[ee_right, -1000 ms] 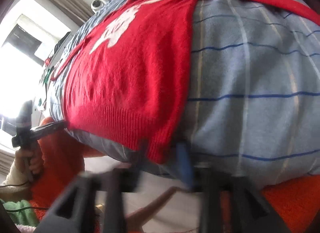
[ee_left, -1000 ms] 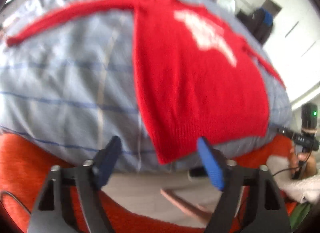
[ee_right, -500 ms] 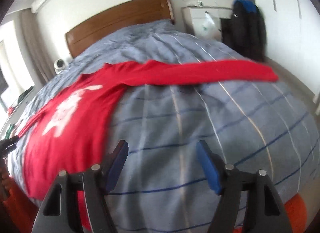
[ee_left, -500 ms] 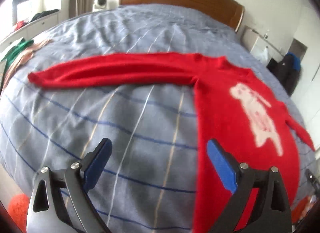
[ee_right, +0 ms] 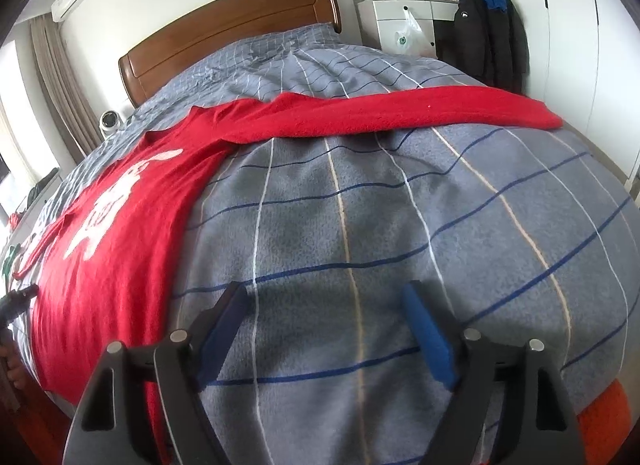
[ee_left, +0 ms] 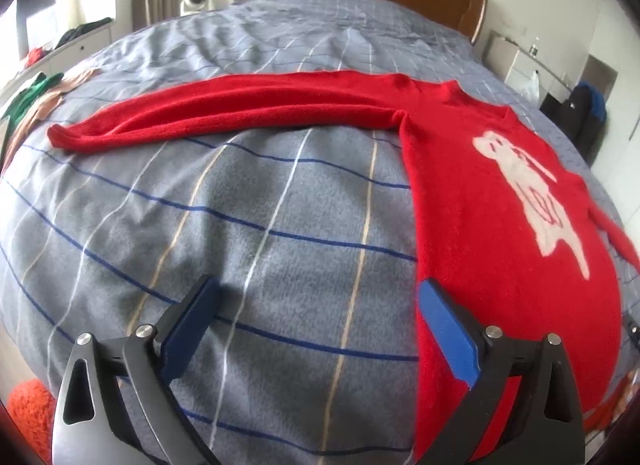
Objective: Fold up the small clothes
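A red sweater (ee_left: 480, 217) with a white animal figure lies flat on the bed, both sleeves spread sideways. In the left wrist view one sleeve (ee_left: 224, 113) stretches left, and my left gripper (ee_left: 318, 305) hovers over bare blanket beside the sweater's left edge; its jaws are opening, with nothing between them. In the right wrist view the sweater (ee_right: 120, 225) lies at the left and its other sleeve (ee_right: 400, 113) runs right. My right gripper (ee_right: 326, 313) hangs over bare blanket, its jaws opening with nothing between them.
A grey-blue checked blanket (ee_left: 240, 205) covers the bed, below a wooden headboard (ee_right: 228, 29). Other clothes (ee_left: 32, 101) lie at the bed's left edge. A white cabinet (ee_right: 400, 21) and dark jackets (ee_right: 488, 33) stand at the right. Something orange and fuzzy (ee_left: 28, 413) lies below the bed's near edge.
Both views have swung up from the sweater's hem at the bed's near edge to the spread sleeves. Both grippers now hover over bare blanket, their jaws wider than before.
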A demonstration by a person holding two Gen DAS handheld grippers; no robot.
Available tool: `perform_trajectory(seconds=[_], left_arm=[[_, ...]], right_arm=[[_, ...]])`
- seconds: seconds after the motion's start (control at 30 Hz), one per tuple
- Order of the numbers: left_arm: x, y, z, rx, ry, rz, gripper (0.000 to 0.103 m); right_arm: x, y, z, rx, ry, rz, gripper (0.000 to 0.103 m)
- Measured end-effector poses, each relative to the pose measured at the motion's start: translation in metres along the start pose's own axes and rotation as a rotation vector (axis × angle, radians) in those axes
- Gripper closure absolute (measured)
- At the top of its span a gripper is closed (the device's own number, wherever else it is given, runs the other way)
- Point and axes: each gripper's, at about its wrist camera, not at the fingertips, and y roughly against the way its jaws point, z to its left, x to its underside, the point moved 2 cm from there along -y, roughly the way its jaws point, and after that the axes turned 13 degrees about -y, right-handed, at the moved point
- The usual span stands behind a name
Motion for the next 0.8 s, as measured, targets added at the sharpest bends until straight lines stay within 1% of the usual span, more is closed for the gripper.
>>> perform_trajectory(seconds=[0.23, 0.67, 0.8], left_arm=[[0.0007, -0.0012, -0.0029, -0.016, -0.013, 0.002, 0.001], [0.0017, -0.0027, -0.0049, -0.029, -0.030, 0.009, 0.000], [0.0008, -0.0015, -0.0041, -0.022, -0.038, 0.016, 0.000]], right_arm=[[0.0026, -0.0024, 0.0033, 0.008, 0.018, -0.001, 0.018], [0.0028, -0.0028, 0.0042, 0.010, 0.020, 0.000, 0.018], [0.0014, -0.0017, 0.0038, 0.004, 0.013, 0.007, 0.018]])
